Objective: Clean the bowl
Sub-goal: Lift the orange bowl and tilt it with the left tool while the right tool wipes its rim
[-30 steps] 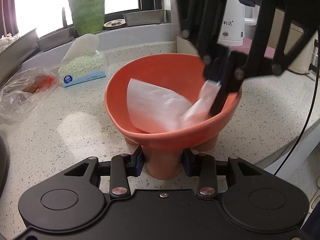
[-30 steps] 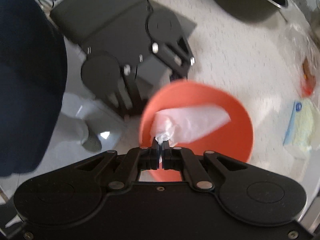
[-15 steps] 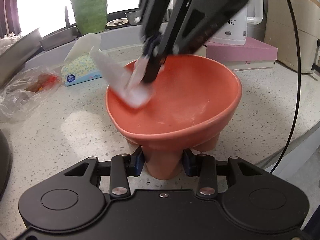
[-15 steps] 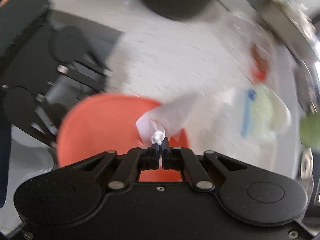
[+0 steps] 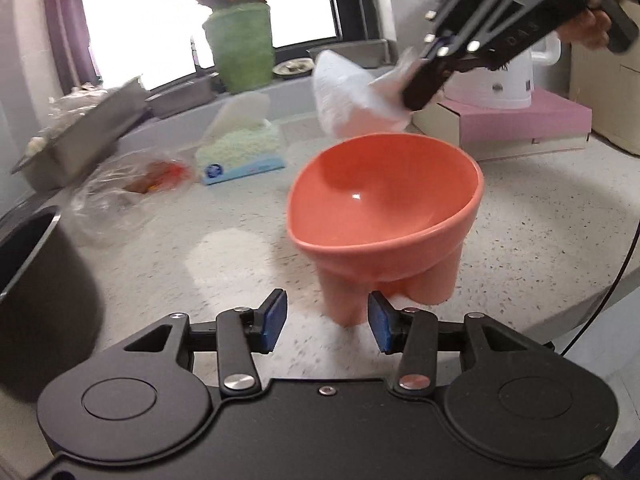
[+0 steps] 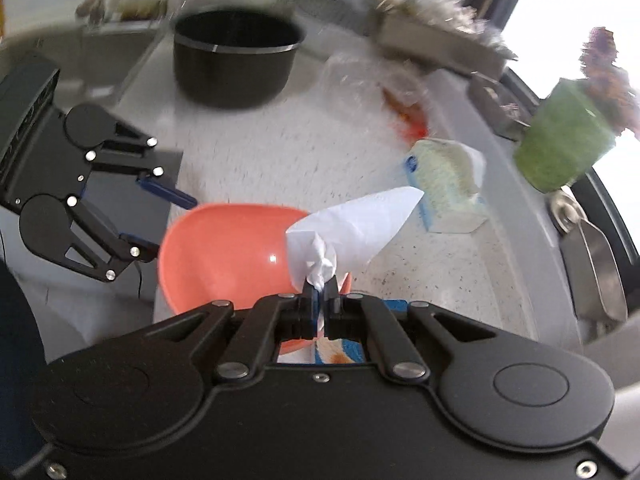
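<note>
**Tissue lifted clear of the bowl, left jaws parting**

The right gripper (image 6: 320,286) was clamped tight on a crumpled white tissue (image 6: 352,228), its jaws pressed together on the bunched end while the loose sheet fanned out ahead of the fingertips. Seen from the left wrist, the right gripper (image 5: 418,94) came in from the upper right, slanting downward, with a hand (image 5: 592,20) wrapped around its handle; the tissue (image 5: 352,92) hung above and just beyond the far rim of the bowl (image 5: 384,204), not touching it.

The left gripper (image 5: 326,318) pointed forward and somewhat down at the counter (image 5: 540,232). Its jaws were opening, the blue pads (image 5: 276,316) standing apart on either side of the bowl's nearest foot without pressing on it. The orange bowl stood upright on the counter directly ahead of those fingertips, its inside bare and glossy.

From the right wrist, the bowl (image 6: 224,256) lay below and left of the pinched tissue, with the left gripper (image 6: 160,220) further left, at its rim. A tissue pack (image 6: 444,184) sat ahead to the right, a dark pot (image 6: 236,64) well ahead.
</note>
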A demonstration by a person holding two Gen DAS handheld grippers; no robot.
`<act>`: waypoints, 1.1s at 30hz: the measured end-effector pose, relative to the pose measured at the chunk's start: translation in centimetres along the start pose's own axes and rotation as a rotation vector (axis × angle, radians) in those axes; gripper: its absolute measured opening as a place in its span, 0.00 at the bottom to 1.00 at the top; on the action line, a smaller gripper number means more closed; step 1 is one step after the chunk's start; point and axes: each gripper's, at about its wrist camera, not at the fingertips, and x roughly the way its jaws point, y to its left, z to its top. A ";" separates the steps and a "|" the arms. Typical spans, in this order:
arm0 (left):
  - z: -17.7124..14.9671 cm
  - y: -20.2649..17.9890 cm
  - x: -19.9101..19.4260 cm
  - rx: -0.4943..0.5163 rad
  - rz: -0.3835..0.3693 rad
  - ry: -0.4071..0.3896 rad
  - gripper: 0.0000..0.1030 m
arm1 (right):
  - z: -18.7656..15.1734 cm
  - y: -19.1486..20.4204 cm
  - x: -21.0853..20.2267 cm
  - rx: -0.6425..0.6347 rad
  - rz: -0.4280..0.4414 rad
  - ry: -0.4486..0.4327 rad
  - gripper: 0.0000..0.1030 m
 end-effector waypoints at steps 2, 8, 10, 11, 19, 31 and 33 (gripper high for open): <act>0.5 -0.7 -1.3 0.055 0.004 -0.025 0.43 | -1.0 0.0 -1.1 0.044 -0.010 -0.017 0.02; 2.6 -4.7 -2.0 0.425 0.014 -0.060 0.45 | -5.3 0.5 -4.0 0.223 -0.052 -0.070 0.02; 2.7 -5.6 -1.3 0.557 0.006 -0.050 0.45 | -6.3 0.6 -4.5 0.275 -0.054 -0.087 0.02; 2.7 -6.1 -1.0 0.617 -0.001 -0.041 0.45 | -6.8 0.8 -4.8 0.299 -0.054 -0.096 0.02; 1.1 -8.5 3.9 1.020 -0.102 0.088 0.46 | -11.1 4.2 -5.5 0.385 -0.016 -0.111 0.02; 5.2 -6.1 2.8 0.664 -0.310 -0.050 0.10 | -9.8 7.1 -6.1 0.294 0.037 -0.159 0.02; 5.1 -6.5 2.3 0.613 -0.309 -0.075 0.10 | -8.6 6.9 -6.5 0.249 0.040 -0.174 0.02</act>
